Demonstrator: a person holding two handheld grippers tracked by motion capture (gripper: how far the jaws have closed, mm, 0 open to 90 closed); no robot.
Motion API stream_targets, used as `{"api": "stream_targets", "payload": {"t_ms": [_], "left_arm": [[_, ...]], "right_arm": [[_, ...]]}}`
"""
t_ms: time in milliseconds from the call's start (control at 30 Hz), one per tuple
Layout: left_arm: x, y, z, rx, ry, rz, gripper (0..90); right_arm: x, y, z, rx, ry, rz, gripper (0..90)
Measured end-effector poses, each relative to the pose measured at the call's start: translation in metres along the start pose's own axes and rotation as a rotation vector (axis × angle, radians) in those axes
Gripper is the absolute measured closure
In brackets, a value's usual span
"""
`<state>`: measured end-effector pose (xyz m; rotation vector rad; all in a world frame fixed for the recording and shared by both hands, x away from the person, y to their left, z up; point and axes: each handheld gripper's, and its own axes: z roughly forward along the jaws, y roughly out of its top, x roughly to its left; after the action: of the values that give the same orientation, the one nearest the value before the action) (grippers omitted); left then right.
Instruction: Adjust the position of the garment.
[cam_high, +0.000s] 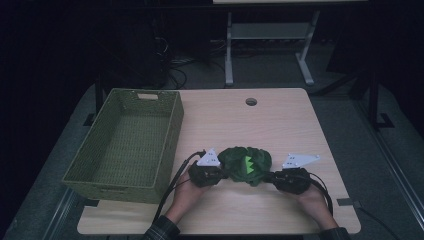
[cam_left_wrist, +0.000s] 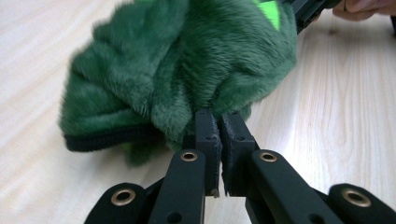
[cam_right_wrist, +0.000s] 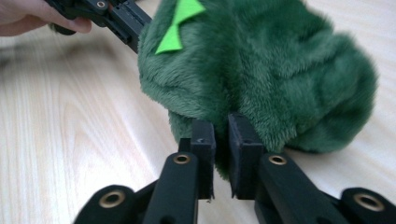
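A dark green plush with bright green felt spikes lies near the front of the wooden table, stretched between both grippers. My left gripper is at its left end; in the left gripper view the jaws are pinched on a fold of fur beside a black hem. My right gripper is at its right end; in the right gripper view its pads stand slightly apart with fur caught between them. Each gripper view shows the other gripper across the plush, right gripper and left gripper.
A green woven basket stands empty along the table's left side, close to my left hand. A round cable hole sits at the table's far edge. Beyond the table are the legs of another desk and floor cables.
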<state>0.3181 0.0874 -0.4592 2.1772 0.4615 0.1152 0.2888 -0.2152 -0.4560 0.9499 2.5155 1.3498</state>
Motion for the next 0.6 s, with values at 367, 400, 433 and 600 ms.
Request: {"api": "stream_targets", "payload": {"t_ms": [367, 400, 433, 600], "left_arm": [[-0.005, -0.001, -0.004, -0.016, -0.003, -0.014, 73.5], [-0.006, 0.0, -0.006, -0.017, -0.001, -0.015, 71.9], [-0.006, 0.0, -0.007, -0.019, 0.0, -0.014, 70.6], [-0.011, -0.001, -0.017, -0.027, 0.013, -0.02, 61.9]], "right_arm": [[0.007, -0.005, -0.013, -0.04, 0.0, 0.005, 66.3], [0.007, -0.005, -0.015, -0.041, -0.002, 0.006, 65.3], [0.007, -0.006, -0.017, -0.04, -0.004, 0.01, 64.9], [0.007, -0.012, -0.024, -0.039, -0.004, 0.024, 65.1]]}}
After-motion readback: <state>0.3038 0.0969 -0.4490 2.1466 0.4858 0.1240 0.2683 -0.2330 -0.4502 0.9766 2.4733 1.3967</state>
